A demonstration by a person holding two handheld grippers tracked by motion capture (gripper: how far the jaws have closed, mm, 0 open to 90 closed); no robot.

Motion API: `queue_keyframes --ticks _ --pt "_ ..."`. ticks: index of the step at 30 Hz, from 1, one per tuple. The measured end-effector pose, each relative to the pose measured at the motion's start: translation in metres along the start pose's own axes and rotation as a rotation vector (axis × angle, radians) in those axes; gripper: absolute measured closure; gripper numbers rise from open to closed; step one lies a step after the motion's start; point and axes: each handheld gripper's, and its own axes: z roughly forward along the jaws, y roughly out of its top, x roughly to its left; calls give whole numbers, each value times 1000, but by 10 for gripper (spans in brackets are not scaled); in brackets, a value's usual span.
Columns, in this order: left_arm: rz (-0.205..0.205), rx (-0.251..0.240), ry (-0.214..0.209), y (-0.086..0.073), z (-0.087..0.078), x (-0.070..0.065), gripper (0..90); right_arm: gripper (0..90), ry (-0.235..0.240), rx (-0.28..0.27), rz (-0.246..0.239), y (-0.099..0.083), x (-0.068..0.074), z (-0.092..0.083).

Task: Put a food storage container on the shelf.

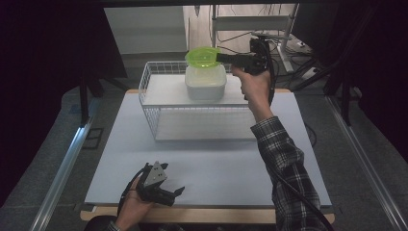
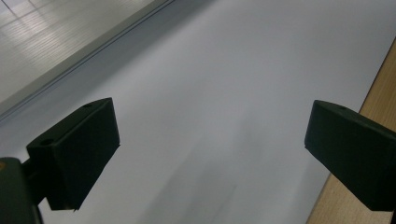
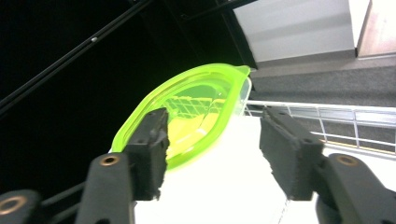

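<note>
right gripper [image 1: 222,57] — jaws parted, beside green lid [image 1: 203,57] on white container [image 1: 206,82] | left gripper [image 1: 175,192] — jaws wide, empty

The room is dim around a brightly lit desk [image 1: 211,159]; glare whitens the container [image 1: 206,83], and close fingers [image 2: 74,154] look soft.

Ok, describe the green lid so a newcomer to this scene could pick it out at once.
Start at the white wire rack standing at the far side of the table. On its top shelf sits a white tub, and the green lid rests on that tub, next to the right gripper. It is the one bright, translucent lime-green thing among white and black items.
</note>
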Motion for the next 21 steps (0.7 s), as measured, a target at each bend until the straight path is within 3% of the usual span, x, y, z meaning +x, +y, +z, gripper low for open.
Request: queue_keyframes --ticks 6,21 --pt "2 2 0 0 0 0 28 335 15 2 -62 -9 1 -10" --pt "-4 -1 1 0 1 -1 26 250 4 43 -182 -39 7 -29"
